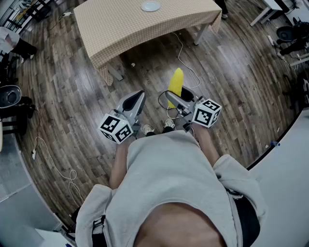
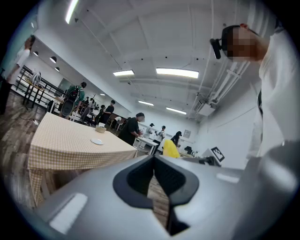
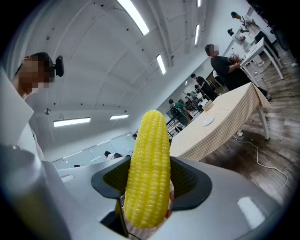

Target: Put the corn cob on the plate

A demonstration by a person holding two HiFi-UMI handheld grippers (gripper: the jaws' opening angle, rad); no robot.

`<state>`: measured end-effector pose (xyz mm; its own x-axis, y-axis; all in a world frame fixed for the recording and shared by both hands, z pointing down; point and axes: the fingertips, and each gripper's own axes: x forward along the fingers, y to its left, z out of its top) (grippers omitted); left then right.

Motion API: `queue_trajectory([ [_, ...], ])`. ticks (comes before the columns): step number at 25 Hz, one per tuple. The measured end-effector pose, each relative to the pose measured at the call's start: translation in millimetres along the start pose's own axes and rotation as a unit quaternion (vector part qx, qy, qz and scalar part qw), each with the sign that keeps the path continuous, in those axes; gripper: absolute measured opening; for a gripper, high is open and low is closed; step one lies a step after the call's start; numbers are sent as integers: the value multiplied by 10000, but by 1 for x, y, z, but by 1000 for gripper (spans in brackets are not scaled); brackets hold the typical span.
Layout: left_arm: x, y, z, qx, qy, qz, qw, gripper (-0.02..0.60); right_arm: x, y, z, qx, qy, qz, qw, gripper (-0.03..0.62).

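Observation:
In the right gripper view, a yellow corn cob [image 3: 149,164] stands upright between the pads of my right gripper [image 3: 149,190], which is shut on it. From the head view the corn cob [image 1: 175,86] pokes forward over the wooden floor, past the right gripper [image 1: 173,98]. My left gripper [image 1: 139,98] is beside it, level, jaws together and empty; it appears again, close up, as the left gripper [image 2: 153,165]. The white plate [image 1: 151,6] lies on the far beige checked table [image 1: 125,29], well ahead of both grippers. Both gripper views also catch the plate [image 2: 97,141] [image 3: 207,121].
Cables [image 1: 187,65] trail over the wooden floor between me and the table. A small bowl [image 2: 100,129] sits on the table behind the plate. Several people stand at other tables [image 2: 140,140] in the background. A black stool [image 1: 9,96] is at the left.

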<state>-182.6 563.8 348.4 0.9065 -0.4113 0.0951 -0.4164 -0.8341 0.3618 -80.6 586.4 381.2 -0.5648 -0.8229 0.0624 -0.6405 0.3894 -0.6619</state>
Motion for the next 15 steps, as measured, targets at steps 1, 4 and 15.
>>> queue_trajectory([
  [1, 0, -1, -2, -22, 10, -16, 10000, 8, 0, -1, -2, 27, 0, -21, 10000, 258],
  [4, 0, -3, -7, -57, 58, -54, 10000, 8, -3, -4, -6, 86, 1, -68, 9999, 258],
  [15, 2, -4, -21, -208, 182, -38, 9996, 8, -7, -4, -15, 37, 153, -85, 9998, 258],
])
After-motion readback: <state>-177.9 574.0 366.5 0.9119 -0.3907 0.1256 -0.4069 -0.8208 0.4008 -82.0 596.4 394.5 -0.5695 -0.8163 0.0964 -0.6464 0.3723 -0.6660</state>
